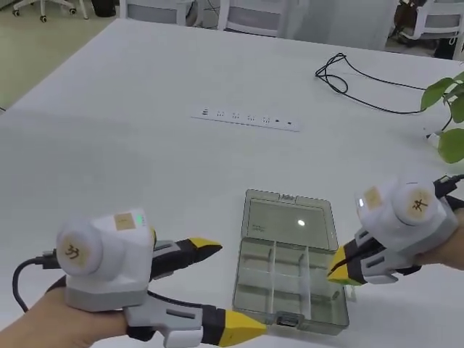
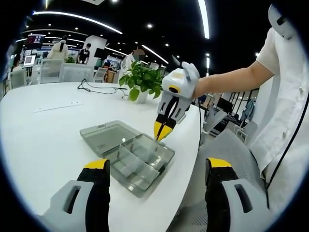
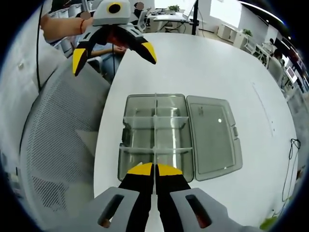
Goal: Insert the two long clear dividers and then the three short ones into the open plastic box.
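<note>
Clear box (image 1: 250,301) open on the table (image 1: 145,145), near right, dividers (image 3: 155,112) inside. Likely thin, light, slippery; best pinched by the top edge. Jaws wide on left gripper (image 1: 238,288), pressed together on right gripper (image 1: 332,274).

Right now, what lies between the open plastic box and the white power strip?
Nothing: the head view shows bare white table between the plastic box and the power strip.

Left gripper (image 2: 158,164) gaping wide above white bench (image 2: 43,140); right gripper (image 2: 162,132) pinching closed, tips hovering at open plastic box (image 2: 104,137) far rim.
</note>
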{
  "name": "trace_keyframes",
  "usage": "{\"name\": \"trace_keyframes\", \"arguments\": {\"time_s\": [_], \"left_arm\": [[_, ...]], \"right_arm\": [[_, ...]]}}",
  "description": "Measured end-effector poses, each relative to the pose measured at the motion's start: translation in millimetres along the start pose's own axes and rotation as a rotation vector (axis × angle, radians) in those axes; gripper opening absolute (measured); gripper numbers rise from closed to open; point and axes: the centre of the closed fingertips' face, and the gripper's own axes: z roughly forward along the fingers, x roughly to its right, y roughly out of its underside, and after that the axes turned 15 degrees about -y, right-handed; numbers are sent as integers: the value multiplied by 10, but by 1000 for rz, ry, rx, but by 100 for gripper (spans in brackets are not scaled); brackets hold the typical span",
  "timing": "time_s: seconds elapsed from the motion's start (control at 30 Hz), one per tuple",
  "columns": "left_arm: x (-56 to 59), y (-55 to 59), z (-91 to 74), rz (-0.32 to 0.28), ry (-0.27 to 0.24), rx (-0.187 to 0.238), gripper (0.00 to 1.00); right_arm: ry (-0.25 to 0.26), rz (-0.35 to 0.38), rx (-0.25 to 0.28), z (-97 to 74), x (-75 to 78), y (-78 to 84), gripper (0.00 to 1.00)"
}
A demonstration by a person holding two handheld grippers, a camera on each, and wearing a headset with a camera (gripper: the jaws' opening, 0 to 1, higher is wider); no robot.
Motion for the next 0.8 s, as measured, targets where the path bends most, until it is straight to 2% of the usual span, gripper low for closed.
{"name": "trace_keyframes", "arguments": {"time_s": [0.4, 0.8], "left_arm": [[2, 25, -2, 1, 1, -9, 83], [-43, 49, -18, 1, -6, -12, 86]], "right_arm": [[21, -17, 14, 140, 43, 62, 3], [27, -34, -34, 241, 68, 108, 3]]}}
